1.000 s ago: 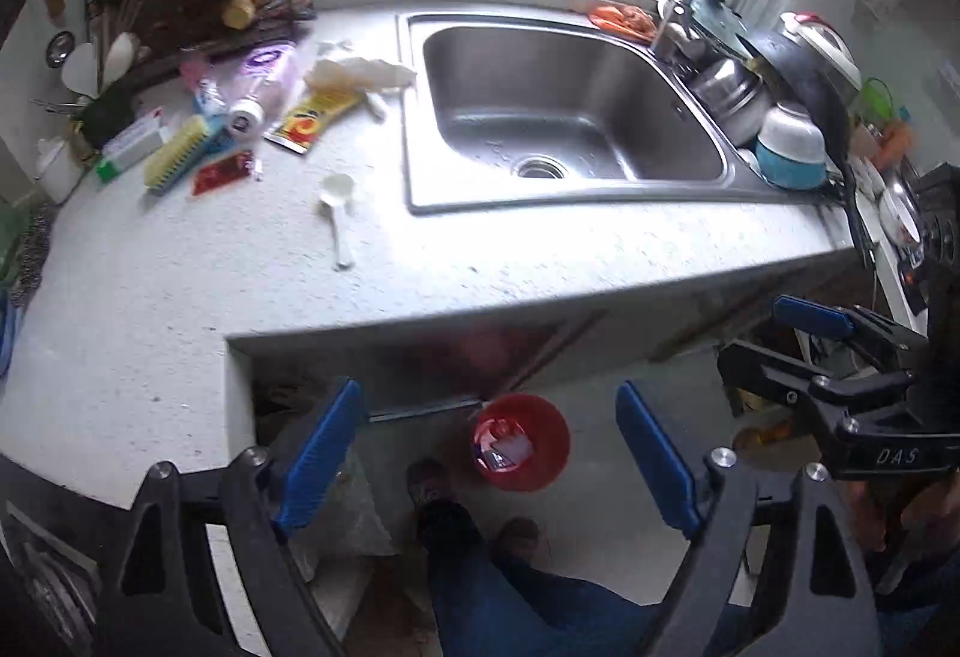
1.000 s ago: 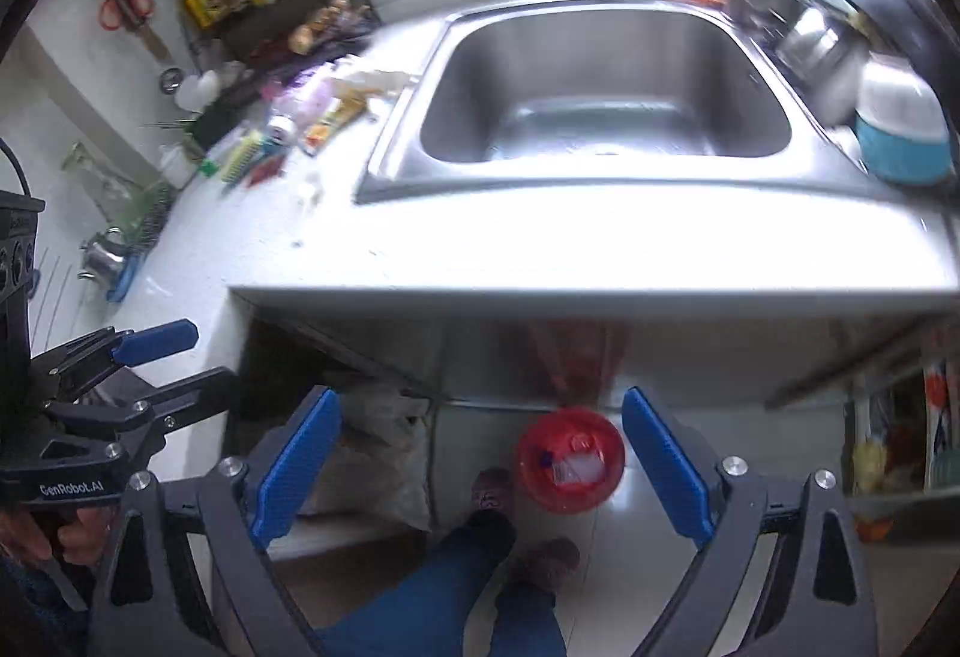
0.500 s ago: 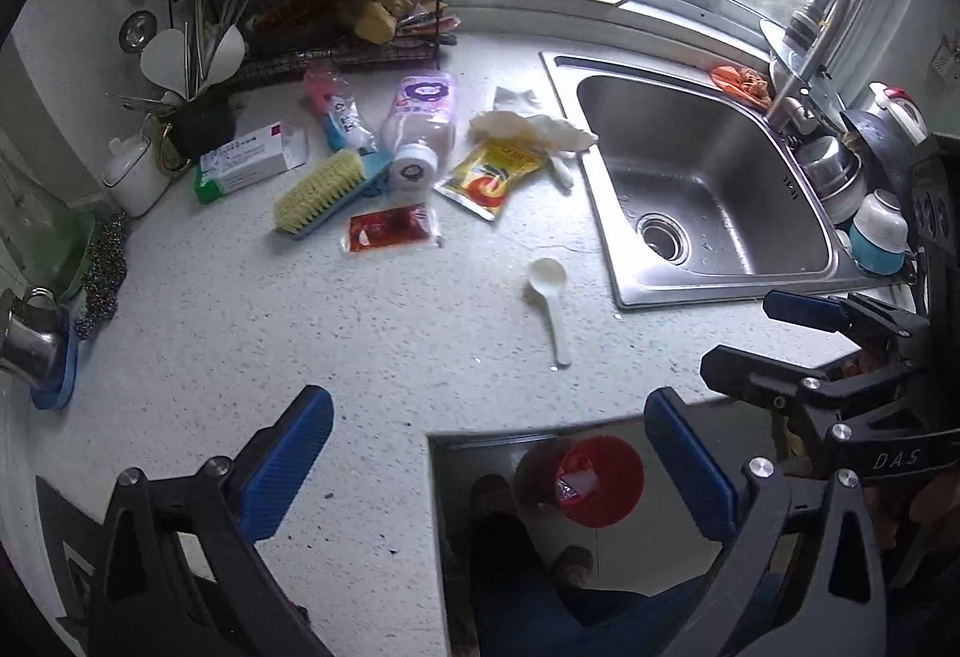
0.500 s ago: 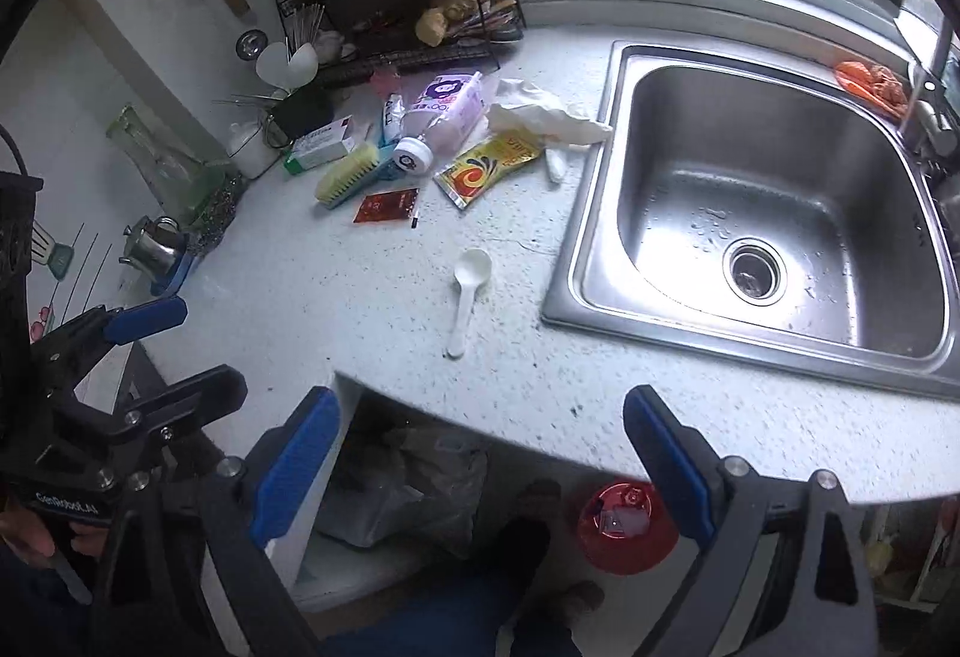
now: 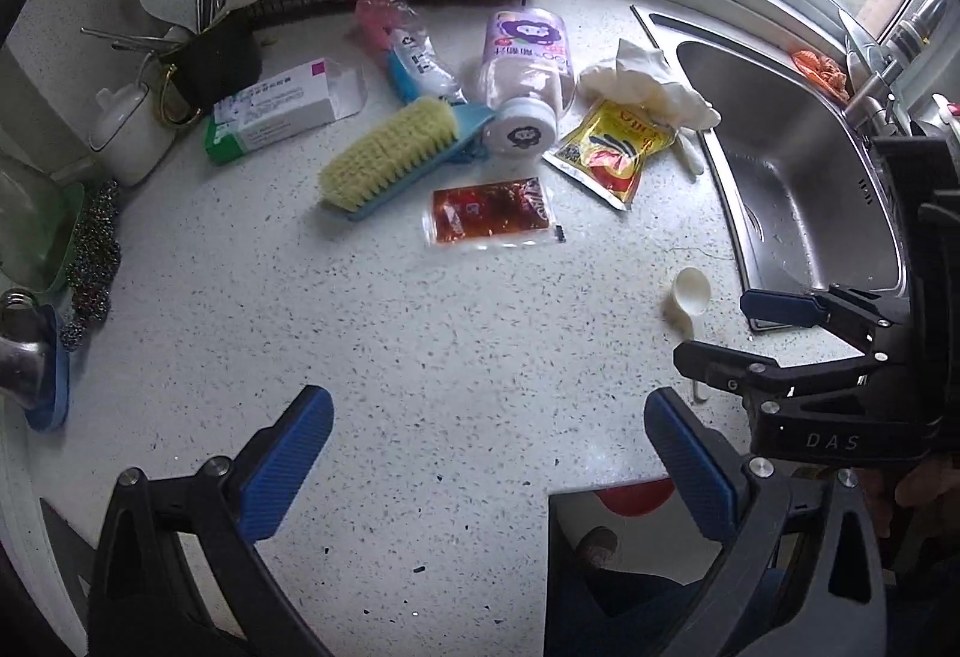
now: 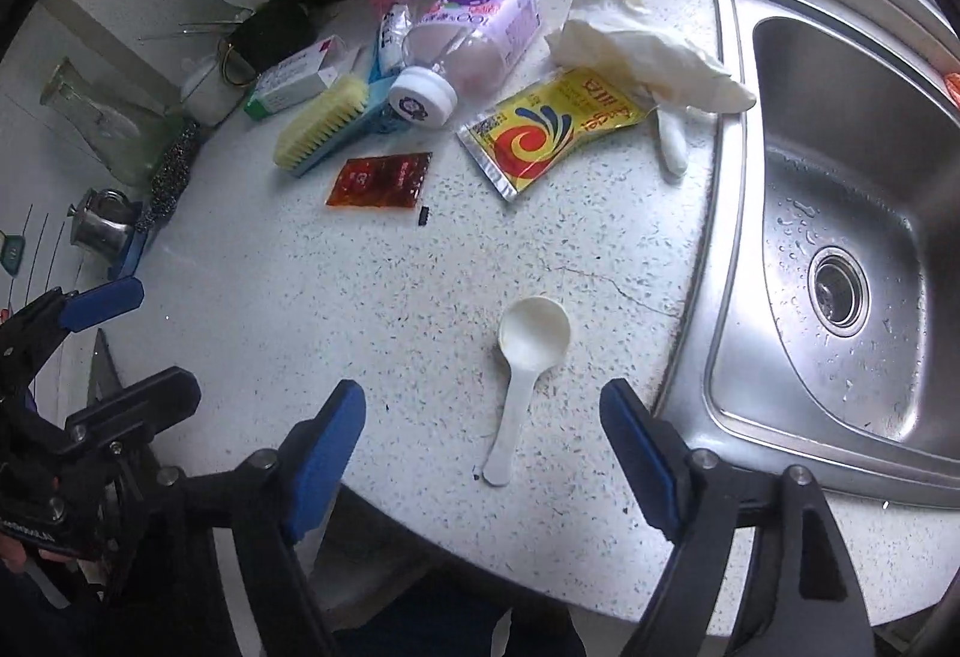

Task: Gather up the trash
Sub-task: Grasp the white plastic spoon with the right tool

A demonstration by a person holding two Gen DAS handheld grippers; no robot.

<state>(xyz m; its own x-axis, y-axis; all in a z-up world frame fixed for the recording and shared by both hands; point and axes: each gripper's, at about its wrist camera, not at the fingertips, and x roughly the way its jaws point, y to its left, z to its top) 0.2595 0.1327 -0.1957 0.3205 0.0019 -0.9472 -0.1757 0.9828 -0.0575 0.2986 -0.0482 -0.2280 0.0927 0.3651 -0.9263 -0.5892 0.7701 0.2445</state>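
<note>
Now claws (image 6: 480, 441) over spoon (image 6: 523, 369).

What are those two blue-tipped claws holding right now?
Nothing. The left gripper and right gripper both stand open over the counter; the white spoon lies untouched between the right one's fingers.

The left gripper (image 5: 489, 456) is a black plastic frame with triangular cut-outs, silver screws at its joints and two ribbed blue pads. The right gripper (image 6: 483, 441) is built alike; seen from the left one's camera, just beside the steel sink (image 5: 798, 189), its side bears pale letters, apparently "DAS". Below the white speckled countertop (image 5: 420, 333) show dark blue trousers, possibly denim
</note>
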